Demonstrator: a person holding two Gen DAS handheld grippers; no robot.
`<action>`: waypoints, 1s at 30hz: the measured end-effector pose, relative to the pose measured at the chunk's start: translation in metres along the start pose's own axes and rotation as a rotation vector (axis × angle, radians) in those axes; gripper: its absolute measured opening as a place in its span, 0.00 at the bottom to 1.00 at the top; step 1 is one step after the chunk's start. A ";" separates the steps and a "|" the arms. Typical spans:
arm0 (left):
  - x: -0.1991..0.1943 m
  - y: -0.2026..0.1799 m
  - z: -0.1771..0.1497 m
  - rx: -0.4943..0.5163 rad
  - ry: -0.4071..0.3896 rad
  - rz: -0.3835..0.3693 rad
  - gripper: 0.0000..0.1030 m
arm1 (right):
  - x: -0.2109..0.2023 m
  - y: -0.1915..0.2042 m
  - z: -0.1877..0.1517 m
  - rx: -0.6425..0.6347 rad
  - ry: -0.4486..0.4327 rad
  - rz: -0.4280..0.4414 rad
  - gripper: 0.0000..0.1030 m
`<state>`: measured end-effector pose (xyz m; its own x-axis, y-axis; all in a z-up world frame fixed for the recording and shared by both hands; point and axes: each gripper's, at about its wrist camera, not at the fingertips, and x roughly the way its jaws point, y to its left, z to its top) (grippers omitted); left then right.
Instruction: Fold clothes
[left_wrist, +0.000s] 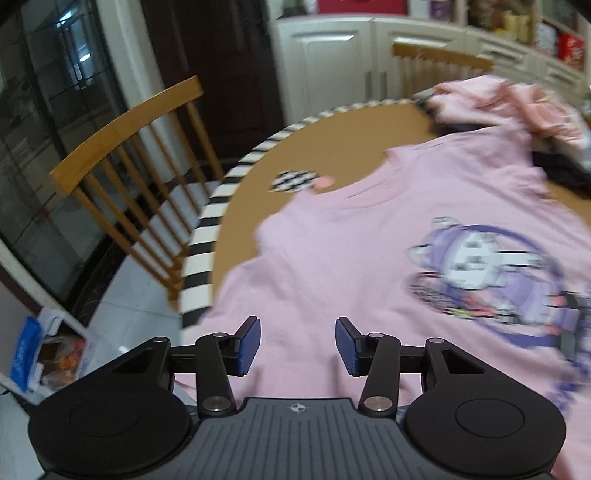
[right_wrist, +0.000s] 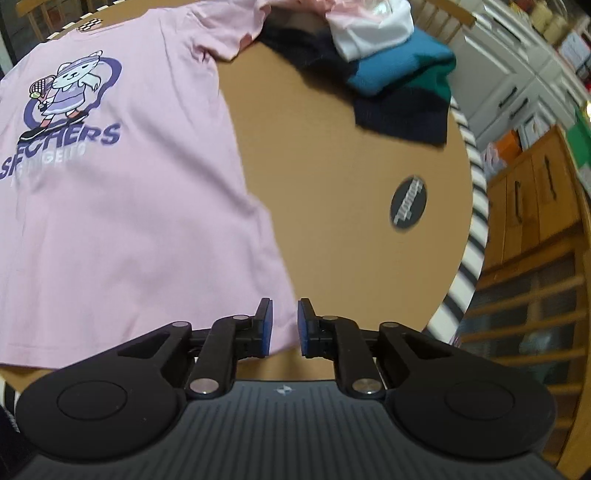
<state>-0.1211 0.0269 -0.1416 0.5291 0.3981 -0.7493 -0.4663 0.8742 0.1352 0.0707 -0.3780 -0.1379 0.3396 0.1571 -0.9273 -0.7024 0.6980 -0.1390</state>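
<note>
A pink T-shirt (left_wrist: 351, 258) with a purple cartoon print lies spread flat, front up, on the round brown table (left_wrist: 258, 177). It also shows in the right wrist view (right_wrist: 122, 206). My left gripper (left_wrist: 297, 345) is open and empty, just above the shirt's left side near the sleeve. My right gripper (right_wrist: 284, 325) is open with a narrow gap, over the shirt's lower right hem corner. Nothing is between its pads.
A heap of other clothes, white, teal and dark navy (right_wrist: 391, 70), lies at the table's far side, with pink garments (left_wrist: 509, 107) beside it. The table (right_wrist: 351, 221) has a striped rim (left_wrist: 201, 258). A wooden chair (left_wrist: 122, 184) stands left. Wooden cabinets (right_wrist: 535, 206) stand right.
</note>
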 end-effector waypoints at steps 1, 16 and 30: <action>-0.010 -0.009 -0.002 0.013 -0.010 -0.033 0.50 | 0.001 0.002 -0.003 0.015 0.005 0.009 0.24; -0.094 -0.135 -0.071 0.175 0.042 -0.322 0.53 | 0.007 -0.003 -0.012 0.191 -0.027 0.028 0.01; -0.163 -0.237 -0.162 0.095 0.091 -0.124 0.29 | 0.011 -0.040 -0.024 -0.006 -0.069 0.304 0.06</action>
<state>-0.2115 -0.2896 -0.1562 0.5096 0.2627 -0.8193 -0.3306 0.9389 0.0954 0.0880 -0.4207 -0.1509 0.1551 0.4048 -0.9011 -0.7818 0.6080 0.1385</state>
